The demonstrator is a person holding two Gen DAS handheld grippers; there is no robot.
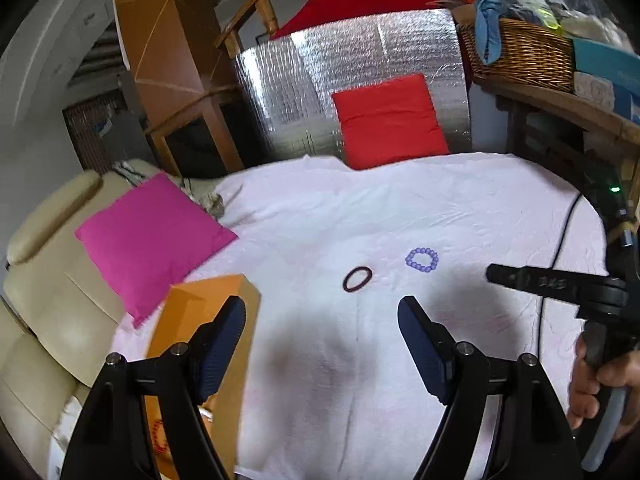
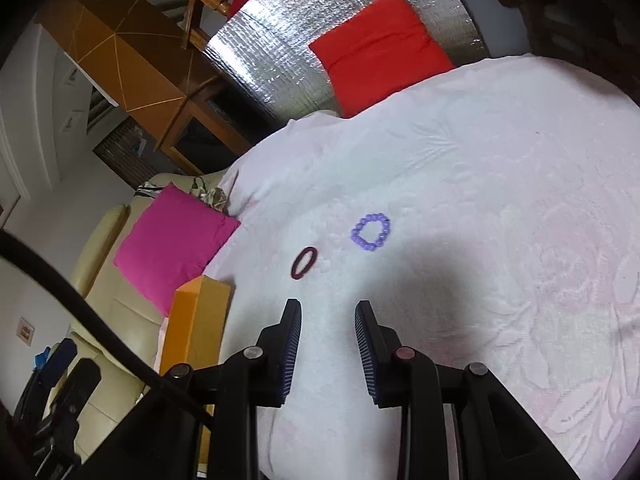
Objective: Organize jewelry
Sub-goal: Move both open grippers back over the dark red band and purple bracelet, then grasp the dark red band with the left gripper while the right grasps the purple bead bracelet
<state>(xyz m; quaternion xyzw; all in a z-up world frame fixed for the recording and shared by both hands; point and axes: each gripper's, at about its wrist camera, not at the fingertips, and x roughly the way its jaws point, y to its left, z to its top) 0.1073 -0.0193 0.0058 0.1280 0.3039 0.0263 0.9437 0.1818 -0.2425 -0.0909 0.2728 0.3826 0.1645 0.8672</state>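
- Hovering above the pale pink bedspread (image 1: 320,208), left gripper (image 1: 322,322) spread wide with nothing between the blue pads (image 1: 222,346).
- Sitting partly parted alongside, right gripper (image 2: 328,334), gap clear and empty, nothing grasped there either.
- Lying flat on the cloth just ahead of both tools: a dark ring-shaped bangle (image 1: 357,279), and close beside it to the right a purple beaded bracelet (image 1: 422,260), the two near each other but not touching.
- Pointing downward at an angle toward that pair, probably lining up for a pick; the wide left opening looks suited to straddling the bangle, the narrower right one to pinching the beads, though which goes first cannot be told.
- Resting at the left edge of the spread, an orange box (image 1: 200,320), likely the place the jewellery is meant to go; its interior hidden from both views, so contents unknown.
- Leaning just beyond the box, a magenta cushion (image 1: 152,240) on the cream sofa (image 1: 52,280); propped at the far edge, a red cushion (image 1: 390,120) against a silver foil panel (image 1: 360,60).
- Trailing down the right side of the cloth, a black cable (image 1: 560,232), well clear of the jewellery but worth watching for a snag on the right handle.
- Sitting up on the wooden shelf at upper right, a wicker basket (image 1: 520,56) full of odds and ends, out of the way.
- Offering little grip height, both pieces flat on soft, rumpled fabric; pads could catch cloth along with the ring.
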